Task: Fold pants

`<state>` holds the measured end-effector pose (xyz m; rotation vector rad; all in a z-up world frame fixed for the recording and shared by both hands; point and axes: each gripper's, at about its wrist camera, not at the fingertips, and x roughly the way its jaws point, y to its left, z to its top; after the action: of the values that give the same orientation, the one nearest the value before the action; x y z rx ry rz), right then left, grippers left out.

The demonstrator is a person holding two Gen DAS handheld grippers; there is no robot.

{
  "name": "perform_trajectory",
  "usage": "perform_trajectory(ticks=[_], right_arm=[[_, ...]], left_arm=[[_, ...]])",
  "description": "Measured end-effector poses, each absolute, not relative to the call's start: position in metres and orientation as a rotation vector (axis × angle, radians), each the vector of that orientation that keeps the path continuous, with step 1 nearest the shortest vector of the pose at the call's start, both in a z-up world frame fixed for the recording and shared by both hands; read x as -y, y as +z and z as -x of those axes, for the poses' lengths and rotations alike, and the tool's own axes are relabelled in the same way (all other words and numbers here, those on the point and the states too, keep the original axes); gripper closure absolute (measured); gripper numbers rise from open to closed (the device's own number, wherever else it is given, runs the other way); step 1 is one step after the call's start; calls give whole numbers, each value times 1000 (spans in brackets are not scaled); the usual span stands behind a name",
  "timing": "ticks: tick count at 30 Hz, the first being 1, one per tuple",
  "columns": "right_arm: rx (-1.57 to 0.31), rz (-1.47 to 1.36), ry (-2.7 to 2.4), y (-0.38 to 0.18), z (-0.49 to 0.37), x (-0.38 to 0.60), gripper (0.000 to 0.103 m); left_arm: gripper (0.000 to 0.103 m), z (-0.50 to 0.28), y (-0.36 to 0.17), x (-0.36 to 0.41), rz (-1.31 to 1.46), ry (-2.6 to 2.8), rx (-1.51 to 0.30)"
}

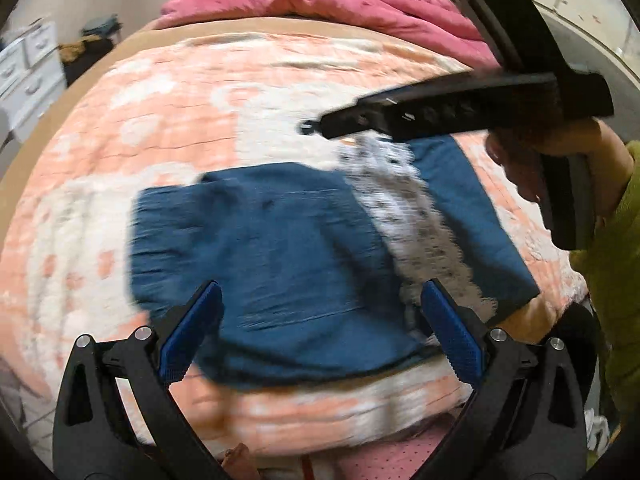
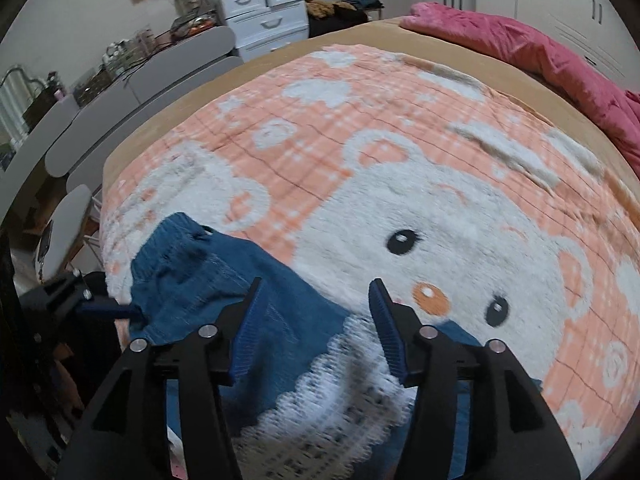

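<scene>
On a bed spread with a peach-and-white bear-print blanket (image 2: 400, 184), a pair of blue denim pants (image 1: 272, 264) lies folded into a squat block near the close edge. At far left, seen by the right wrist camera, a white chest of drawers (image 2: 262, 8) stands against the wall, beyond grey rounded panels (image 2: 132, 96) that line the bed's left side. The left gripper (image 1: 320, 332) hovers above the near edge of the pants; its blue-padded fingers (image 1: 190, 334) are spread wide, with denim visible below the gap but nothing pinched. A white lace panel (image 1: 404, 216) runs diagonally across the right part of the pants, blue cloth showing on either side of it. Further right, the right gripper (image 2: 316, 328) hangs over the lace, fingers (image 2: 386, 328) parted and holding nothing; in the left wrist view it appears as a dark bar crossing above the pants. A hand (image 1: 560, 160) in a mustard sleeve (image 1: 616, 248) grips its handle. A pink quilt (image 2: 540, 52) is heaped along the far right edge of the bed.
</scene>
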<state>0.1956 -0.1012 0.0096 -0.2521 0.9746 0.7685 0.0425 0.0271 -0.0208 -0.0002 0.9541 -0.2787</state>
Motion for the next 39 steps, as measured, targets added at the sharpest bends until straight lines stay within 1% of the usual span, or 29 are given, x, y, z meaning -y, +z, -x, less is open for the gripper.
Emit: perform_trajectory(ticks=[2, 7, 10, 14, 16, 24, 30, 32, 34, 39], right_arm=[[-974, 265, 777, 9, -193, 92, 46], [-967, 291, 806, 9, -190, 68, 34], [-961, 309, 827, 10, -187, 55, 30], [-965, 337, 858, 8, -185, 36, 29], [-975, 356, 882, 6, -183, 27, 25], [-1016, 420, 963, -10, -179, -4, 25], [-1095, 388, 1043, -28, -190, -25, 25], [-1126, 387, 1051, -36, -194, -30, 28], [-1168, 388, 1066, -45, -197, -33, 52], [-1154, 365, 1124, -43, -190, -28, 64]], left_arm=[[9, -44, -19, -46, 26, -245, -957], [9, -36, -25, -89, 80, -149, -970], [9, -35, -31, -108, 144, -134, -986], [9, -35, -40, -123, 214, -138, -1012], [9, -36, -46, -128, 268, -157, -1034], [9, -37, -51, -125, 302, -168, -1041], [9, -40, -54, -117, 302, -188, -1039], [9, -42, -57, -117, 314, -192, -1043], [9, -45, -60, -118, 316, -189, -1049], [9, -46, -64, -121, 364, -210, -1038]])
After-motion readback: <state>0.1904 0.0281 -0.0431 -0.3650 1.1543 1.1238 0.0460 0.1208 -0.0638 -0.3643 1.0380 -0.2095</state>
